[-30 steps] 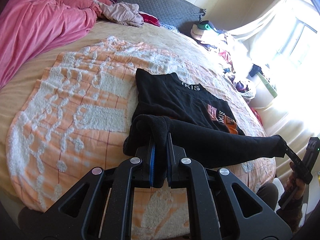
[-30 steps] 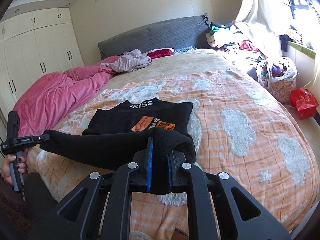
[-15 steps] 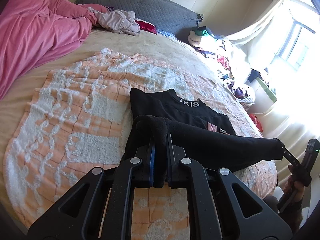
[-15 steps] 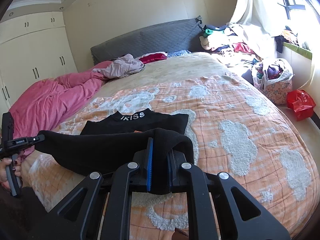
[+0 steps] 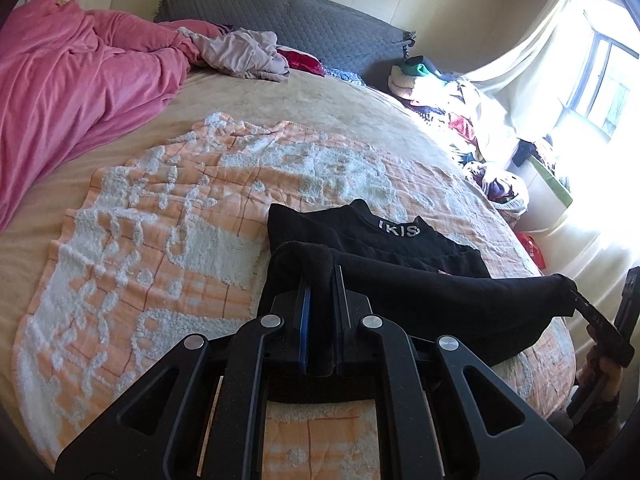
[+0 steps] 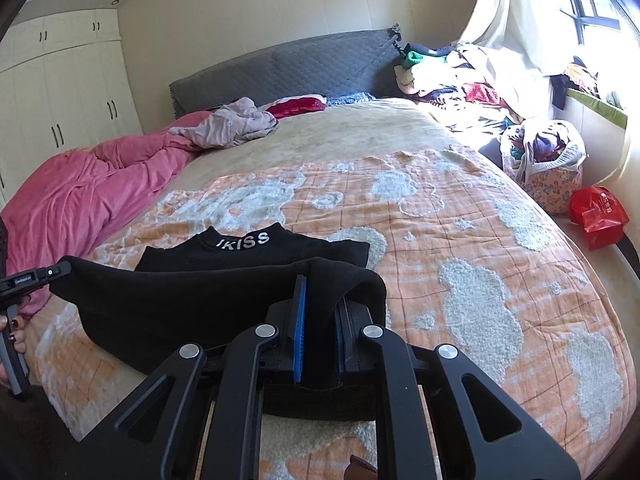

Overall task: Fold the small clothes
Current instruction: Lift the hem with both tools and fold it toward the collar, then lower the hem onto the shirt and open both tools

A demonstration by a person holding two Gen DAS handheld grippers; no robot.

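Note:
A small black top (image 5: pixel 400 240) (image 6: pixel 248 252) with white letters on its collar lies on the orange and white blanket (image 5: pixel 160 240) (image 6: pixel 460 240). Its lower hem is lifted and stretched between both grippers, folding over toward the collar. My left gripper (image 5: pixel 320 276) is shut on the hem's left corner. My right gripper (image 6: pixel 320 284) is shut on the right corner. In the left wrist view the right gripper (image 5: pixel 576 300) shows at the far right, held by a hand. In the right wrist view the left gripper (image 6: pixel 56 272) shows at the far left.
A pink duvet (image 5: pixel 72 80) (image 6: pixel 80 184) and a crumpled pale garment (image 5: pixel 240 52) (image 6: pixel 228 124) lie near the grey headboard (image 6: pixel 288 68). Piled clothes (image 6: pixel 460 76), a floral bag (image 6: pixel 544 160) and a red bag (image 6: pixel 596 212) sit by the window side.
Both grippers have carried the lifted hem farther over the top toward its collar. The orange print on the chest is now covered by the folded cloth.

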